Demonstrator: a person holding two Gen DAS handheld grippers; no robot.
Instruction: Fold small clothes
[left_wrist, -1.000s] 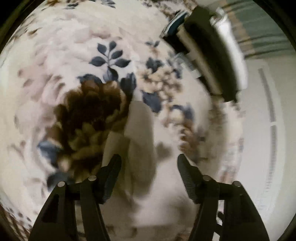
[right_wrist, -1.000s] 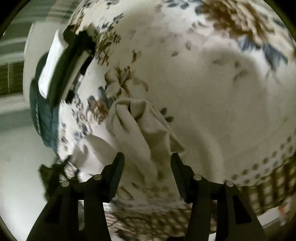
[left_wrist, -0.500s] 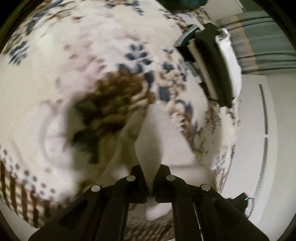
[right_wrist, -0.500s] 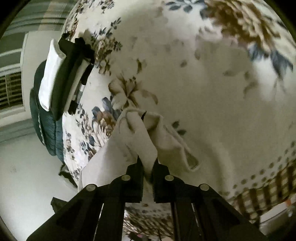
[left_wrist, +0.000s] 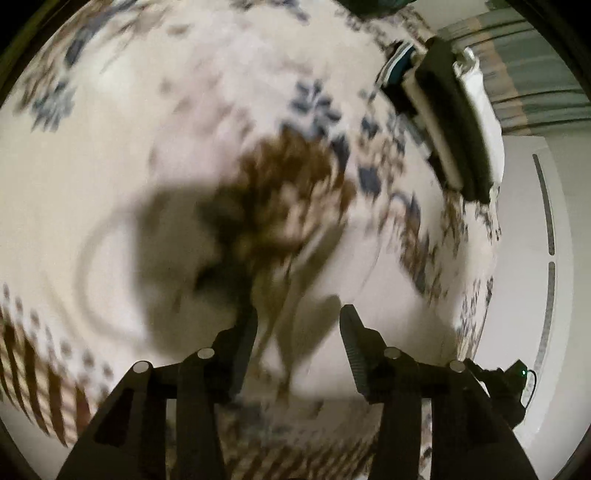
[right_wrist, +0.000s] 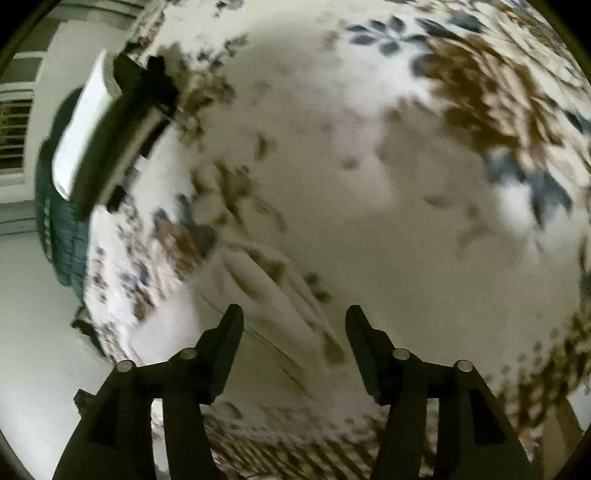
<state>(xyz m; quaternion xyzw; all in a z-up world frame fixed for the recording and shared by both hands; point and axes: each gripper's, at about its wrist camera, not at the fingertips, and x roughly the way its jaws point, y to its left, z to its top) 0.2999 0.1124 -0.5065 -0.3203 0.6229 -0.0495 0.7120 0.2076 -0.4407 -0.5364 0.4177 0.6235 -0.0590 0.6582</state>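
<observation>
The floral bedspread (left_wrist: 184, 122) fills both views, its checked border near the bottom edge, with a stack of folded dark and white clothes (left_wrist: 450, 122) by its far edge; no writing can be read. The pale small garment (right_wrist: 273, 295) lies blurred on the bedspread just ahead of both claws. The left claw (left_wrist: 297, 328) and right claw (right_wrist: 293, 326) are both spread apart, holding nothing.
</observation>
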